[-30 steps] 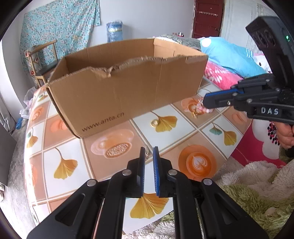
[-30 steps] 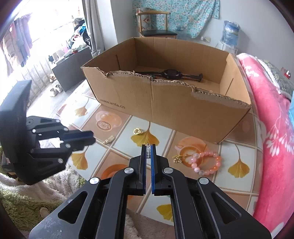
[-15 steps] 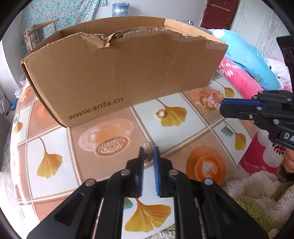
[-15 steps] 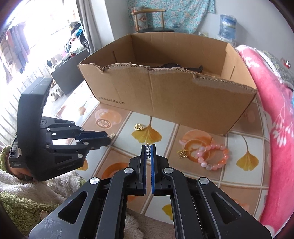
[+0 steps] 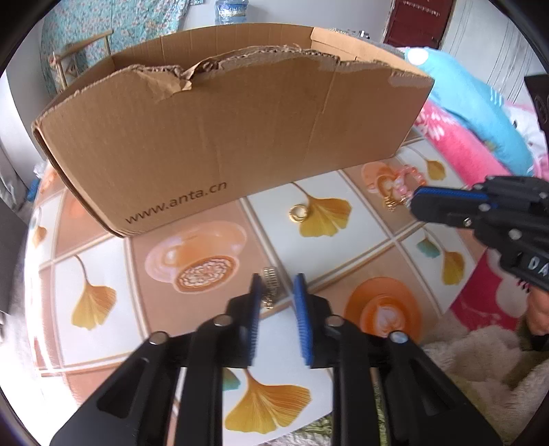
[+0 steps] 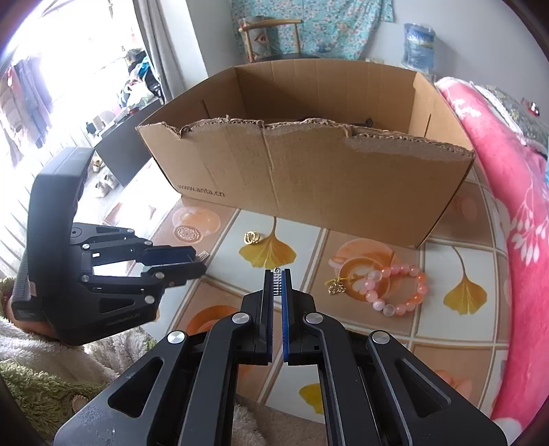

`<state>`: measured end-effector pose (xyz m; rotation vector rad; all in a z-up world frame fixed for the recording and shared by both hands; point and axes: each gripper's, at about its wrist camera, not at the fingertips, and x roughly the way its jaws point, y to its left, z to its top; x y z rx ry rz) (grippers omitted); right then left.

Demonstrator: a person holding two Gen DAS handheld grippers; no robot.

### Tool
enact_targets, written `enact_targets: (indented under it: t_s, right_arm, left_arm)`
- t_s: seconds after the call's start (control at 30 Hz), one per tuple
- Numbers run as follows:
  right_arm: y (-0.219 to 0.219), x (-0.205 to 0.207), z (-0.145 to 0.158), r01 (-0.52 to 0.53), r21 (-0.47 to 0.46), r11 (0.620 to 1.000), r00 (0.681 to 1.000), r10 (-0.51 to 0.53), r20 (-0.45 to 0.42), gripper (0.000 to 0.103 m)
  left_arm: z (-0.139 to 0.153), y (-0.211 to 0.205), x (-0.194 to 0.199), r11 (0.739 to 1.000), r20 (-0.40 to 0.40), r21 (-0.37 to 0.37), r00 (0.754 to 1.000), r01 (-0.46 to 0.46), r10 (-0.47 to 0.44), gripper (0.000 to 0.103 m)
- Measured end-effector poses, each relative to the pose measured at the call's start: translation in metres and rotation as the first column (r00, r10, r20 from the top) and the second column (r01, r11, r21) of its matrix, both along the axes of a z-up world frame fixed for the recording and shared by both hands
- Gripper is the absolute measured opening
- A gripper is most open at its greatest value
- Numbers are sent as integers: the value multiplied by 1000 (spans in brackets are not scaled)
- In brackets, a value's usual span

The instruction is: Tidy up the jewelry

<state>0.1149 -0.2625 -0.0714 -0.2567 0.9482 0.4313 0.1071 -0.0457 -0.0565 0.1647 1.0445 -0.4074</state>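
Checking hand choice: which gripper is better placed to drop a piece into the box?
Right. The right gripper is shut on a silver earring facing the cardboard box; the left gripper straddles a second earring, ungripped.

— Classification of premises?

— Domestic: a lived-in bedroom or bed-sitting room. Pink floral bedding (image 6: pixel 507 192) runs along the right side, with a blue pillow (image 5: pixel 473 103) on it.

— Supporting evidence?

— A wooden chair (image 6: pixel 271 37) stands at the far wall before a hanging floral cloth (image 6: pixel 329 24). A water-cooler bottle (image 6: pixel 418 44) sits far right. At far left, clothes (image 6: pixel 20 103) hang in bright window light beside a grey curtain (image 6: pixel 158 44).

— Work surface?

— A table under a printed oilcloth (image 5: pixel 329 212) of ginkgo leaves and coffee cups. A torn cardboard box (image 6: pixel 308 171) marked www.anta.cn rests on it. Fleecy fabric (image 5: pixel 480 356) lies at the near edge.
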Motion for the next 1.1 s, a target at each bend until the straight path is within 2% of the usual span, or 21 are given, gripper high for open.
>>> enact_targets:
  t_s: [0.07,0.17,0.37,0.53,0.67,0.77,0.97,1.03,1.1]
  right_arm:
    - [-1,-1,1,4,4,1000,1000,-4,3,2]
    - [-3,-3,2,5,9,1000,1000,-5,8,2]
    - [-4,-6,7,9,15,1000,1000,-9,23,2]
    - [-5,-8,11,13,22,1000,999,-14,33,2]
    - [-3,-7,20,-3,43,999,999,1,44,2]
    - [1,-8,39,-29,63,998,996,23,83,2]
    - [11,4,99,-137,124,983,973,110,203,2]
    - [14,18,111,-166,141,976,967,132,218,2]
    - [19,40,117,-178,144,974,966,145,216,2]
  left_arm:
    - [-1,-1,1,1000,7,12,1000,-4,4,8]
    - [-1,-1,2,1000,13,12,1000,-4,4,6]
    - [0,0,-2,1000,35,7,999,-3,2,5]
    - [14,7,-9,1000,71,-10,997,-11,12,5]
    - [39,13,-16,999,119,-33,993,-6,10,5]
    - [66,19,-21,998,165,-57,986,7,2,5]
    - [141,35,-19,990,332,-128,943,66,-20,5]
    - [152,35,-7,989,360,-130,933,77,-25,5]
    - [154,36,9,992,372,-99,928,74,-32,5]
